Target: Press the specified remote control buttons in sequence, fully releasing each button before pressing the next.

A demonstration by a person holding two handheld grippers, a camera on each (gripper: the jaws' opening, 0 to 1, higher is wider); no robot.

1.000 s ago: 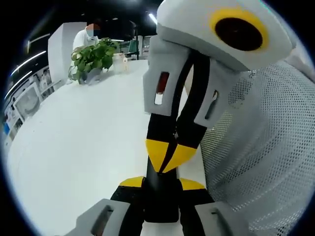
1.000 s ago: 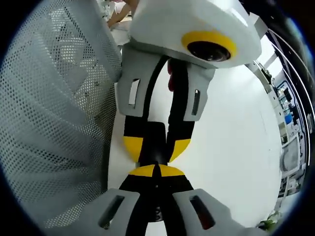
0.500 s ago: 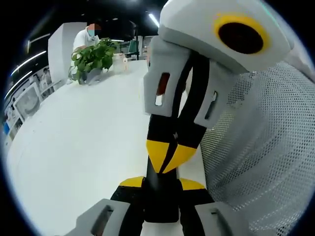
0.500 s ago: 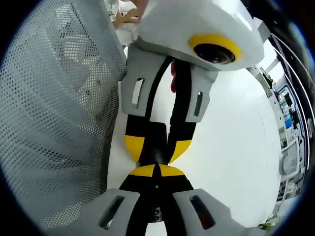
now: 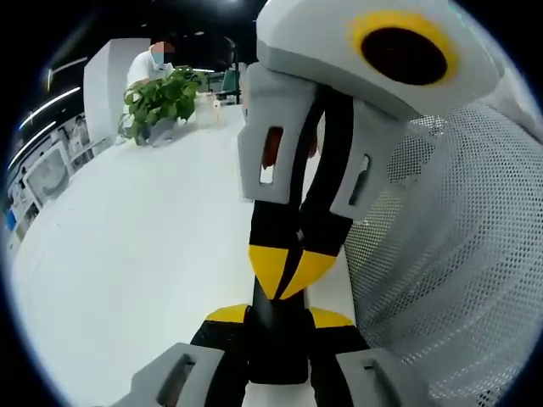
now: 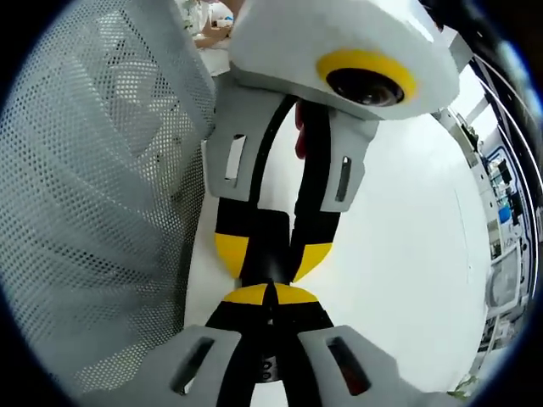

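1. Two claws face each other tip to tip above a white table [image 5: 127, 254], at its edge next to a white mesh chair back [image 5: 458, 254].
2. In the left gripper view, the left claw [image 5: 278, 318] holds a black remote control [image 5: 277, 348] clamped between its yellow-tipped jaws, which stand only as far apart as the remote's body. The right claw [image 5: 288, 270] comes down from above with its jaws together, its yellow tips right at the far end of the remote.
3. The right gripper view agrees: the right claw [image 6: 270, 294] has its jaws closed with nothing between them, tips meeting the dark remote held in the other claw [image 6: 270, 256].
4. As for progress, a press looks to be under way or just at contact; whether the button is actually down cannot be told, and no button labels are readable.
5. How many presses of the sequence are done is not visible, so the remaining count is unknown.
6. Far off stand a potted plant [image 5: 157, 102] and a person [image 5: 148, 64].
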